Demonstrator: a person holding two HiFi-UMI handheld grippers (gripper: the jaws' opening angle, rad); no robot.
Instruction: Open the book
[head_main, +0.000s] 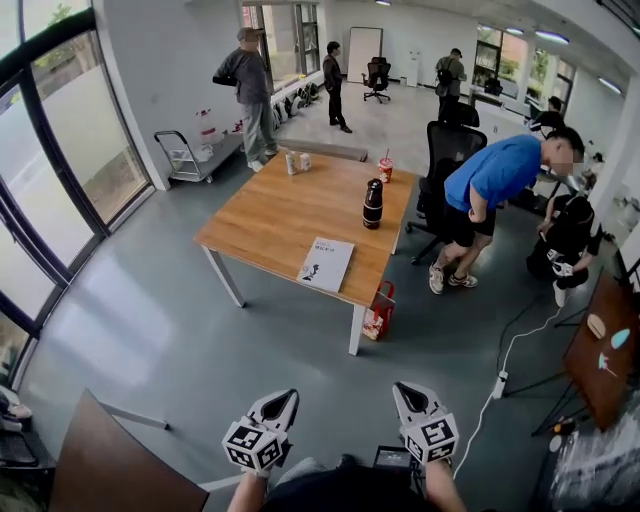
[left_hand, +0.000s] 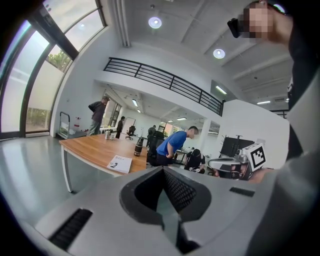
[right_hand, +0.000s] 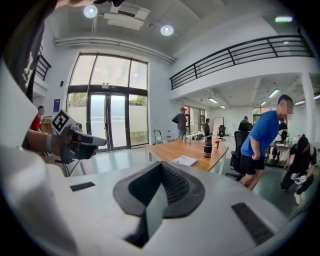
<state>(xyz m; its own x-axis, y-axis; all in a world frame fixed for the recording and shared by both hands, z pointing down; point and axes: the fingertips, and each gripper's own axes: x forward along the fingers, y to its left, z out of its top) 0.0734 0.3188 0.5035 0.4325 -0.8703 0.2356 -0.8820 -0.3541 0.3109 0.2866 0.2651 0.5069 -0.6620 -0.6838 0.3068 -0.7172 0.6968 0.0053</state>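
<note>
Nothing of the task is done yet: the book (head_main: 326, 263) lies closed near the front edge of the tabletop (head_main: 270, 215), well apart from both grippers. The left gripper (head_main: 282, 404) and right gripper (head_main: 407, 397) hang low before the person, fingers (left_hand: 180, 192) together, empty. Approaching and lifting the cover remain.

We hold both grippers low in front of us, side by side and apart, each pointing forward and slightly downward. The left gripper (head_main: 283, 400) has its jaws pressed together with nothing between them. The right gripper (head_main: 408, 393) is the same, jaws closed and empty. The left marker cube (head_main: 255, 445) and the right marker cube (head_main: 432, 437) sit at the rear of their grippers, facing up toward our head. Our left forearm (head_main: 245, 492) and right forearm (head_main: 441, 488) come in from the bottom edge, roughly parallel.
</note>
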